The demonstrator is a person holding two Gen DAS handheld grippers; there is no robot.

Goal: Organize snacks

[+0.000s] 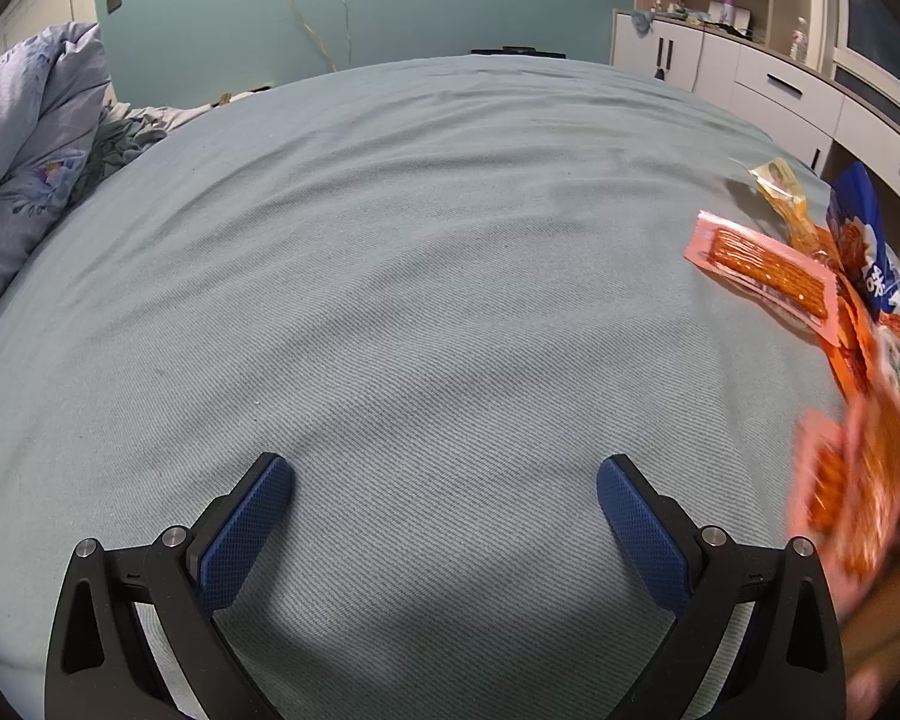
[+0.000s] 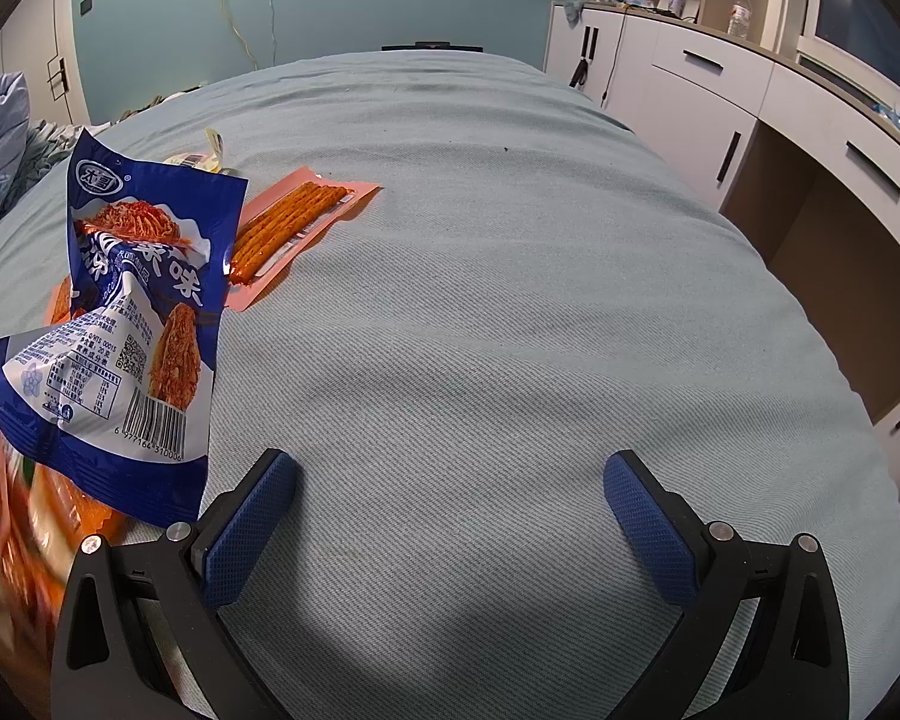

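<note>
Snack packets lie in a loose pile on the blue-grey bed sheet (image 1: 390,276). A pink packet of orange spicy sticks (image 1: 762,273) (image 2: 297,222) lies flat. A blue and white snack bag (image 2: 126,324) (image 1: 867,240) stands crumpled beside it, and a yellow packet (image 1: 783,192) (image 2: 210,156) lies behind. Blurred orange packets (image 1: 858,480) (image 2: 12,516) are nearest the cameras. My left gripper (image 1: 444,492) is open over bare sheet, left of the pile. My right gripper (image 2: 450,492) is open too, right of the pile, holding nothing.
A rumpled floral duvet (image 1: 36,138) is heaped at the bed's far left. White cabinets and drawers (image 2: 720,96) run along the right side of the bed, with bottles on top. A teal wall (image 1: 360,6) with sockets and hanging cables stands beyond the bed.
</note>
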